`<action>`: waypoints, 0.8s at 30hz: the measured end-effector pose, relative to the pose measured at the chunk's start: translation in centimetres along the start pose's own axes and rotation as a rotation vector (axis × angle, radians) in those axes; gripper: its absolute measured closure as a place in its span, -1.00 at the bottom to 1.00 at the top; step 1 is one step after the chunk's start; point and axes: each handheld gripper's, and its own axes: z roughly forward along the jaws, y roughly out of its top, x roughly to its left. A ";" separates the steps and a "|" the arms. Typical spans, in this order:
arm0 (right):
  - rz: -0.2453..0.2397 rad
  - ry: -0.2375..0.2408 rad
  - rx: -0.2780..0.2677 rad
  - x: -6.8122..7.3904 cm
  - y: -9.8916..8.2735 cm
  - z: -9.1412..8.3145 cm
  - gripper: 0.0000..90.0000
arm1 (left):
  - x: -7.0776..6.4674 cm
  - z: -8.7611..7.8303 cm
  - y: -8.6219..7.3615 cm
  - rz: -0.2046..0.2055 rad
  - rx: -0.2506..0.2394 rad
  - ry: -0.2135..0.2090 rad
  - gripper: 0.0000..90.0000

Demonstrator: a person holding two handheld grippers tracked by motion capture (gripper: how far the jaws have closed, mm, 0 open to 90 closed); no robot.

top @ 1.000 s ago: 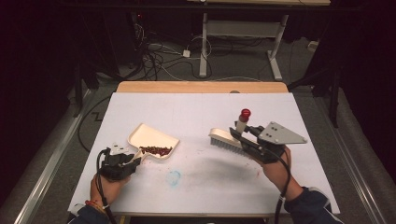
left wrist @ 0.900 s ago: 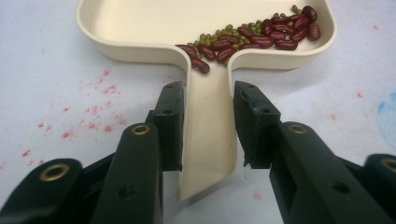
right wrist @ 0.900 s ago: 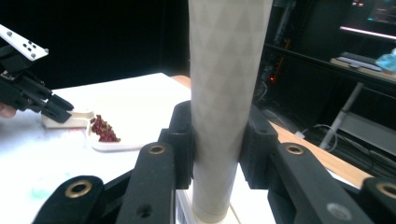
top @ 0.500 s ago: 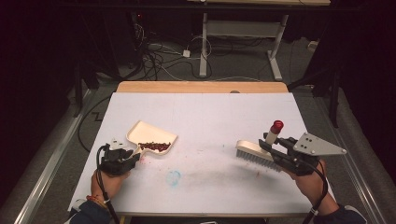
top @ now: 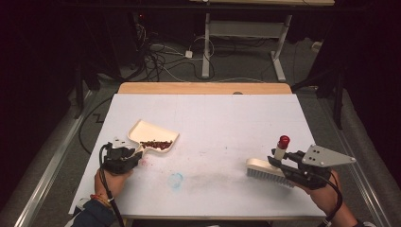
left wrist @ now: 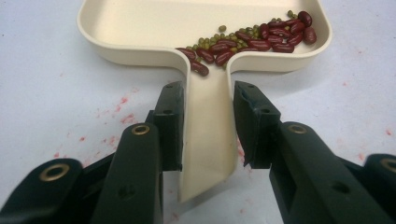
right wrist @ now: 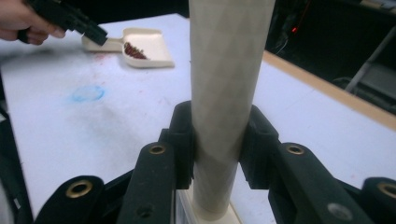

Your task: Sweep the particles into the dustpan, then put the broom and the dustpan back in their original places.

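On the table point(top: 213, 113), the dustpan point(top: 153, 135) sits at the left with beans point(top: 156, 144) in it; the brush point(top: 267, 171) stands well apart at the right, nearer the front edge

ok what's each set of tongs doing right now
left tongs: closed on the dustpan handle
right tongs: closed on the brush handle

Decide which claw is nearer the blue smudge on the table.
Left. The left claw sits just up-left of the blue smudge, gripping the dustpan; the right claw holds the brush farther right.
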 end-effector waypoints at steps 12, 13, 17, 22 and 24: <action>-0.017 0.054 0.024 -0.4 -0.1 0.8 0.56 | 0.0 0.8 0.6 -0.032 -0.009 0.020 0.41; -0.011 0.063 0.028 -0.6 0.0 1.1 0.56 | -0.1 0.9 0.7 -0.039 -0.011 0.020 0.41; -0.012 0.075 0.055 -1.6 0.8 2.4 0.52 | -1.0 1.3 0.9 -0.030 -0.006 0.010 0.41; -0.011 -0.006 0.088 -3.5 2.0 4.8 0.41 | -1.8 1.3 0.6 -0.035 0.012 -0.021 0.39; 0.025 -0.034 0.113 -4.8 2.3 6.1 0.37 | -2.0 1.0 0.4 -0.043 0.009 -0.059 0.37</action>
